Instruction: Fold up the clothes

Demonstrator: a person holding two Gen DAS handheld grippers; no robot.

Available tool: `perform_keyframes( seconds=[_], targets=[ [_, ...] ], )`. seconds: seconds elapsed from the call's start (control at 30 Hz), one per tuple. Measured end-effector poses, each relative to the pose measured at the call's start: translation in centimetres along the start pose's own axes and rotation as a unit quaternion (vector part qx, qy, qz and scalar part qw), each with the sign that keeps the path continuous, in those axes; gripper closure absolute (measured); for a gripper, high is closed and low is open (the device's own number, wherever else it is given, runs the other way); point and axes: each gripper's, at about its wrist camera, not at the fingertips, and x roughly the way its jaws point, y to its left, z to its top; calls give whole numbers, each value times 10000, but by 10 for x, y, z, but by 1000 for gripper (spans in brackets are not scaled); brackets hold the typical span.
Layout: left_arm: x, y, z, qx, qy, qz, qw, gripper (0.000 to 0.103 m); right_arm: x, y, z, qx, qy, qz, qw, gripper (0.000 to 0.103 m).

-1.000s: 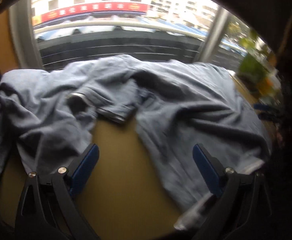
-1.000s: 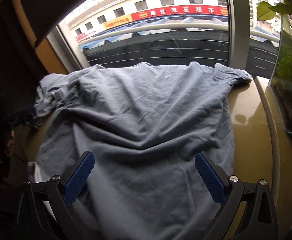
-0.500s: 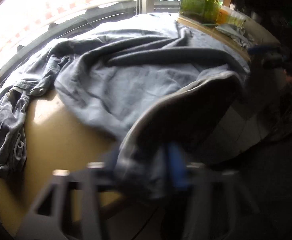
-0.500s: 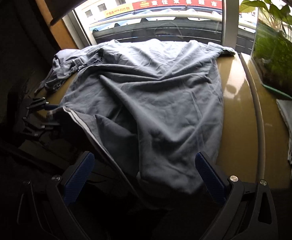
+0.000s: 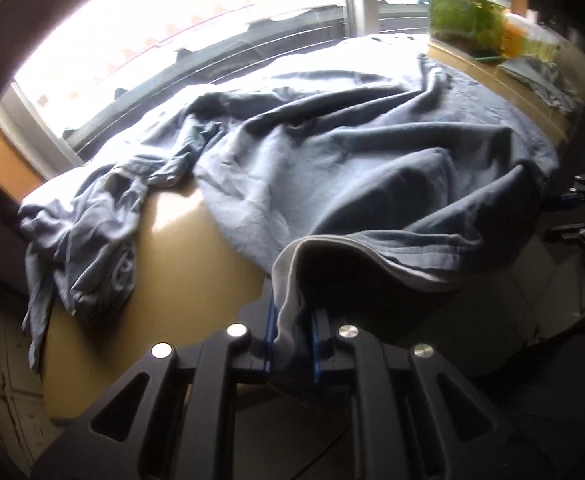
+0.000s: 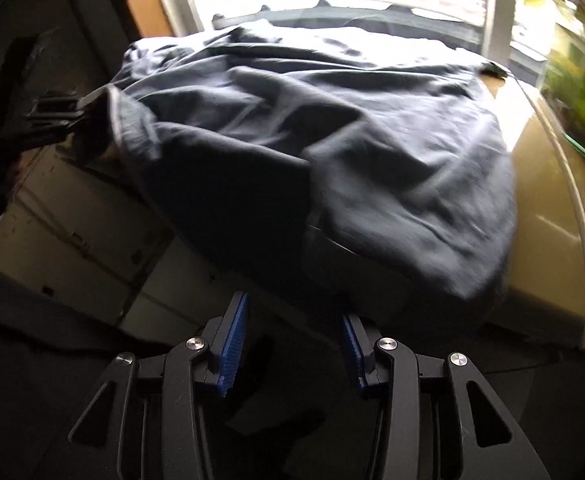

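Note:
A large grey-blue garment [image 5: 364, 168] lies rumpled over the tan table [image 5: 180, 264], its near part hanging off the front edge. My left gripper [image 5: 292, 344] is shut on the garment's pale hem, below the table edge. It also shows at the left of the right wrist view [image 6: 56, 110], pinching that corner. In the right wrist view the garment [image 6: 332, 120] drapes over the edge above my right gripper [image 6: 292, 340]. Its jaws stand partly open with nothing between them, just below the hanging cloth.
A second crumpled grey garment [image 5: 88, 232] lies at the table's left end. A glass tank with green plants [image 5: 468, 20] stands at the far right by the window [image 5: 212, 24]. Another folded cloth [image 5: 548, 80] lies near it. Tiled floor [image 6: 76, 240] is below.
My left gripper closed on the garment's hem and pulled it off the front edge. My right gripper dropped below the table edge and its jaws narrowed from wide open.

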Motion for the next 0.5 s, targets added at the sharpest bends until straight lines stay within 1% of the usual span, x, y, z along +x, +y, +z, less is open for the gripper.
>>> perform_keyframes(
  seconds=[0.03, 0.1, 0.13, 0.23, 0.3, 0.37, 0.4, 0.47, 0.5],
  targets=[
    [0, -3, -3, -26, 81, 131, 9999, 89, -4, -11, -6, 211, -119, -78, 9997, 57],
    [3, -9, -10, -43, 264, 489, 9984, 88, -5, -30, -19, 570, -104, -154, 9982, 56],
    [7, -11, -13, -87, 355, 552, 9978, 88, -5, -37, -26, 621, -48, -171, 9979, 56],
    [13, -12, -21, -356, 477, 588, 9965, 88, -1, -53, -40, 667, 48, -247, 9975, 56],
    [11, -11, -22, -495, 489, 606, 9957, 88, 5, -57, -39, 635, 79, -86, 9979, 56],
    [10, -12, -21, -599, 494, 673, 9947, 88, 13, -58, -33, 567, 76, -150, 9983, 56],
    [10, -13, -21, -618, 494, 705, 9944, 88, 19, -58, -32, 585, 145, -89, 9981, 53],
    [10, -15, -20, -617, 493, 771, 9939, 88, 32, -59, -32, 782, 223, 57, 9967, 53],
    [10, -15, -20, -632, 491, 795, 9936, 88, 36, -57, -33, 801, 205, 12, 9966, 53]
  ],
)
